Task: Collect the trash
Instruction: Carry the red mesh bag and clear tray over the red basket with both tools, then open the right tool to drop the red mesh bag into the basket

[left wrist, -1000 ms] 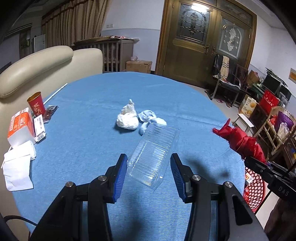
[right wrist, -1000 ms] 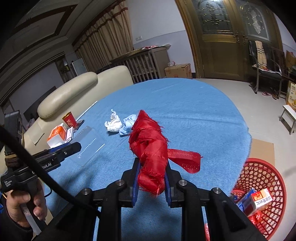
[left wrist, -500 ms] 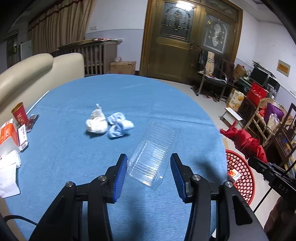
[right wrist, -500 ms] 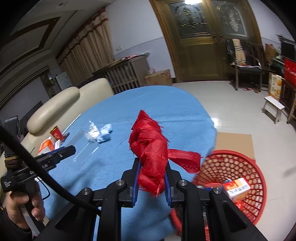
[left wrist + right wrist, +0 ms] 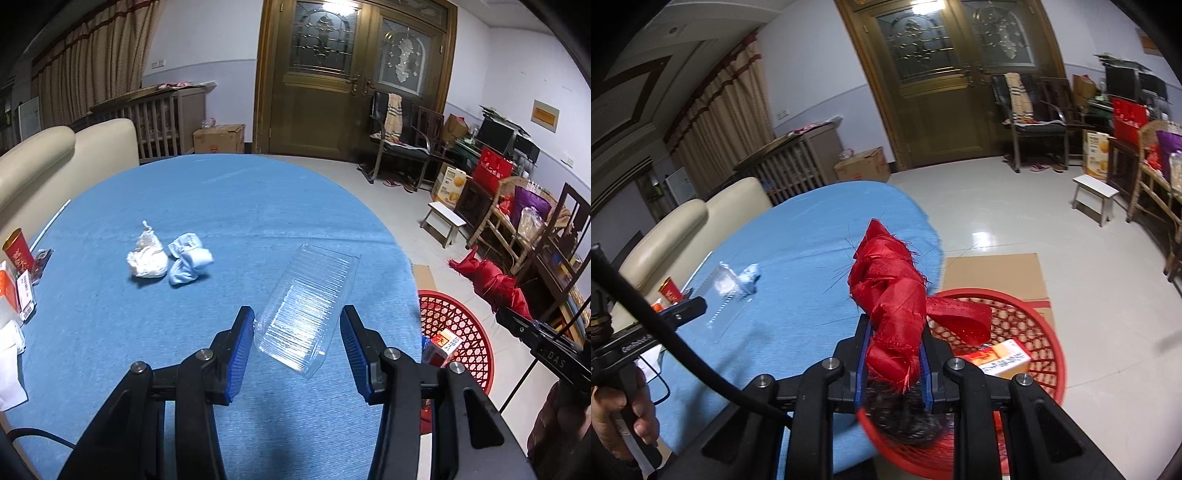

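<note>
Blue tablecloth (image 5: 229, 206) covers the table. Left gripper (image 5: 297, 341) holds a clear plastic tray (image 5: 308, 308) between partly open jaws. Right gripper (image 5: 893, 363), clamped tight on red cloth (image 5: 890, 295), hangs above a red basket (image 5: 1039, 325) beside the table.

"DAS" | right gripper (image 5: 480, 291) || "GenRobot.A" | left gripper (image 5: 683, 312)

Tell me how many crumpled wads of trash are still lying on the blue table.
2: a white wad and a light blue wad touching it on its right, mid-table. Others could be hidden behind the grippers.
</note>
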